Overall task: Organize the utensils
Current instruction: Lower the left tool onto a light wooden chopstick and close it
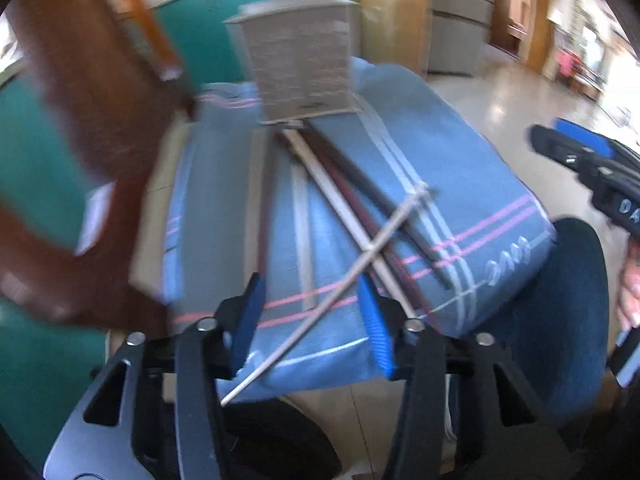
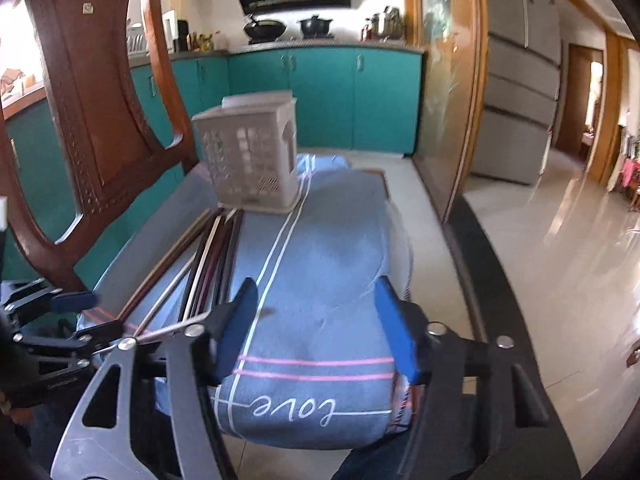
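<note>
Chopsticks [image 1: 352,216] in a loose pile on the blue towel [image 1: 460,168], both grippers wide open w/ nothing in them.

Left gripper [image 1: 312,320] hovers right over the near end of the pile; one pale stick [image 1: 320,316] lies crosswise btw its blue pads, no contact afaict. Rest are long thin sticks, mix of dark brown, reddish & light wood, far tips against the beige slotted basket [image 1: 300,64]. Right gripper [image 2: 316,328] sits over bare towel beside the pile [image 2: 212,256]. Wooden chair back [image 2: 100,100] on the left. Left view is blurry.
</note>
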The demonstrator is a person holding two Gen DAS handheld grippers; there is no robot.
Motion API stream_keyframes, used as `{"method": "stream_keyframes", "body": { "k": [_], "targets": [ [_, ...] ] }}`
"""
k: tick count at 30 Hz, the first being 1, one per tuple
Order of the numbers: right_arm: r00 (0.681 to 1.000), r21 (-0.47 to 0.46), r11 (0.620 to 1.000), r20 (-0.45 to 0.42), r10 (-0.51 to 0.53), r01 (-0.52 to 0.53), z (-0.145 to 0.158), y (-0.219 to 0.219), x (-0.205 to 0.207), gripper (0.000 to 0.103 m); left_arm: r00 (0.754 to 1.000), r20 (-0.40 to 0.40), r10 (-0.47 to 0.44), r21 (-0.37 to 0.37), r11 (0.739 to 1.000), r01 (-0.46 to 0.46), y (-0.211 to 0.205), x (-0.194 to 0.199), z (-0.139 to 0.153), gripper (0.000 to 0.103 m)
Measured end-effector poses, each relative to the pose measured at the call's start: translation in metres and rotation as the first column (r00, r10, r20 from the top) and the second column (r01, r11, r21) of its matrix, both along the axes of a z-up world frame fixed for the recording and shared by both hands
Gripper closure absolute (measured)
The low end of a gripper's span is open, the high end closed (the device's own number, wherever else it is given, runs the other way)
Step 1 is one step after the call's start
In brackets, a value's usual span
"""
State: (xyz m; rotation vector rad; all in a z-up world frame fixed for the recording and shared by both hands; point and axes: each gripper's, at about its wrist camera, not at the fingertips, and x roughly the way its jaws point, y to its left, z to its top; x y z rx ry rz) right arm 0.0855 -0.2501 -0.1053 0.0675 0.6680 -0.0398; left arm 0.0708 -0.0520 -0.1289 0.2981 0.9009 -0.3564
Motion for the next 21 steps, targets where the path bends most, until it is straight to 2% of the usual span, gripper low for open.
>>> {"method": "stream_keyframes", "body": {
  "k": [5,9,10,12,13,18,21],
  "targets": [
    [1.0,0.021,1.0,-0.029,-0.001,0.002,-0.011,-0.006,0.005,0.044,0.983,-0.126,-0.135,0.051,0.989,0.142,-0.024,0.025,-0.022,0.077],
    [0.999,0.035,0.999,-0.046,-0.024,0.025,-0.017,-0.017,0.007,0.044,0.965,-0.192,-0.177,0.058,0.98,0.191,-0.031,0.036,-0.032,0.079],
    [0.998,0.035,0.999,-0.049,-0.027,0.029,-0.019,-0.019,0.008,0.044,0.963,-0.199,-0.182,0.058,0.979,0.197,-0.031,0.038,-0.034,0.08],
    [0.998,0.035,0.999,-0.055,-0.03,0.032,-0.022,-0.021,0.009,0.044,0.956,-0.229,-0.181,0.066,0.977,0.201,-0.033,0.046,-0.039,0.088],
    [0.998,0.035,0.999,-0.059,-0.03,0.032,-0.023,-0.022,0.009,0.044,0.954,-0.241,-0.176,0.07,0.978,0.198,-0.033,0.05,-0.041,0.088],
    [0.997,0.048,0.998,-0.07,-0.04,0.044,-0.027,-0.027,0.013,0.044,0.95,-0.268,-0.161,0.013,0.985,0.171,-0.031,0.061,-0.039,0.096],
    [0.997,0.057,0.997,-0.072,-0.043,0.047,-0.027,-0.031,0.018,0.044,0.956,-0.261,-0.135,-0.003,0.99,0.139,-0.03,0.067,-0.036,0.097]
  ]
}}
